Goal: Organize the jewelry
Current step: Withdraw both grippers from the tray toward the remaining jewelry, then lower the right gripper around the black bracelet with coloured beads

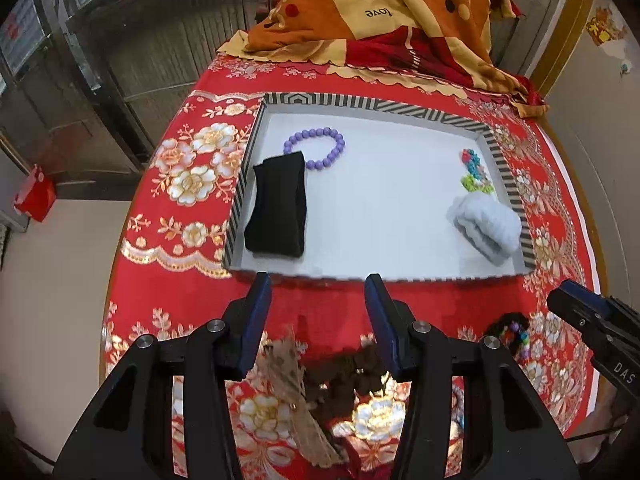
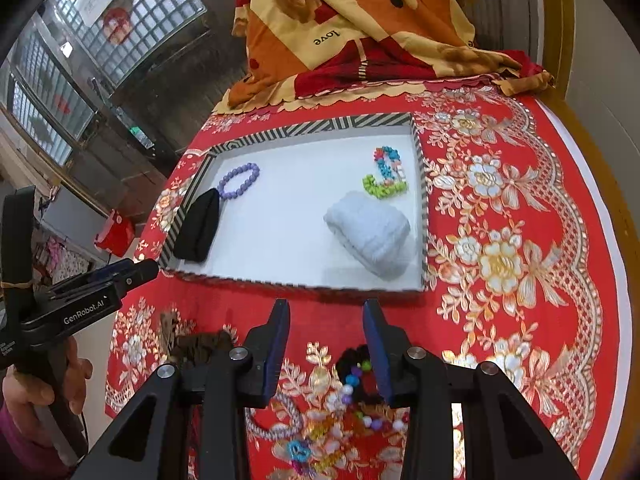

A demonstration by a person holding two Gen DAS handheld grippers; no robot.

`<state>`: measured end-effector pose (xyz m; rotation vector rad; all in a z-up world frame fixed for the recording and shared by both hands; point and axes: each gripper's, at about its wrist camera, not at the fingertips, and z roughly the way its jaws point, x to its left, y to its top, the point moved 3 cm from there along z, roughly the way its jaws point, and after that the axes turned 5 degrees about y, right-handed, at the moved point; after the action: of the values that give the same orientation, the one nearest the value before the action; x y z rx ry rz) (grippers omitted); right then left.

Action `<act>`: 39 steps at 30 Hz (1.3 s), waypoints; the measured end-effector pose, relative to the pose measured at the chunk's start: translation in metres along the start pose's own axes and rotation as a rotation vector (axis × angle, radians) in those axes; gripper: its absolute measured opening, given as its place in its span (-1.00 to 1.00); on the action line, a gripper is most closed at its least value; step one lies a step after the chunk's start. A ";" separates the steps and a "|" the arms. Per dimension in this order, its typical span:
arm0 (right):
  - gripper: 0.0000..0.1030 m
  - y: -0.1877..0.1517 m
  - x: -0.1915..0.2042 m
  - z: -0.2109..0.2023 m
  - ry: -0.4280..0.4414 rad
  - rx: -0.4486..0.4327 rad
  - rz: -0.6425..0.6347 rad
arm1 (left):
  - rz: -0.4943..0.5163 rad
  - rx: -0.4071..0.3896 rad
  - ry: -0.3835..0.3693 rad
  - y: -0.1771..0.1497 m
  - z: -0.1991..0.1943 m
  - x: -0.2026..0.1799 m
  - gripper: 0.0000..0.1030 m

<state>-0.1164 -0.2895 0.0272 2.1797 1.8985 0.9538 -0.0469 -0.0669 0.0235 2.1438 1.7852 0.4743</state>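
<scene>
Red cloth with gold and white flowers (image 2: 500,264) is seen spread over the tabletop, and a shallow tray (image 1: 376,104) with a black-and-white striped rim and a white floor is set on it. Inside the tray, a purple bead bracelet (image 1: 316,146) is laid at the far left, touching the far end of a folded black band (image 1: 278,208) that is placed along the left wall. A multicoloured bead bracelet (image 2: 386,174) is found at the far right, close to the right wall, and a pale blue knitted band (image 2: 370,232) is laid just near of it.

The left gripper (image 1: 318,300) is held over the cloth just near of the tray's near rim, its jaws released and nothing between them. Below it, a dark brown hair piece (image 1: 344,376) and a beige lace piece (image 1: 292,380) are lying on the cloth. The right gripper (image 2: 326,324) is held likewise near of the tray, jaws released and empty. Beneath it, a black scrunchie with coloured beads (image 2: 358,372) is seen by the right finger, with a lilac braided cord (image 2: 276,420) to its left and further small colourful pieces nearer still. A patterned orange and red quilt (image 1: 372,8) is piled beyond the tray.
</scene>
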 end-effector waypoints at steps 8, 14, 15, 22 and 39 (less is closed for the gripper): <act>-0.29 -0.021 -0.002 -0.008 -0.004 0.013 -0.009 | 0.006 0.003 -0.002 -0.020 -0.007 -0.007 -0.07; -0.29 -0.036 -0.016 -0.016 -0.025 0.016 0.010 | 0.004 0.023 -0.016 -0.031 -0.010 -0.009 -0.07; -0.29 -0.038 -0.022 -0.018 -0.029 0.018 0.019 | -0.001 0.026 -0.018 -0.033 -0.010 -0.009 -0.07; -0.29 -0.056 -0.057 -0.017 -0.071 0.045 0.070 | -0.028 0.065 -0.027 -0.042 -0.004 -0.003 -0.07; -0.41 -0.048 -0.072 0.028 -0.081 0.094 -0.024 | -0.098 0.127 -0.020 -0.044 0.011 0.013 -0.07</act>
<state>-0.1450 -0.3361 -0.0449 2.2047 1.9649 0.7747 -0.0789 -0.0472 -0.0055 2.1219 1.9468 0.3231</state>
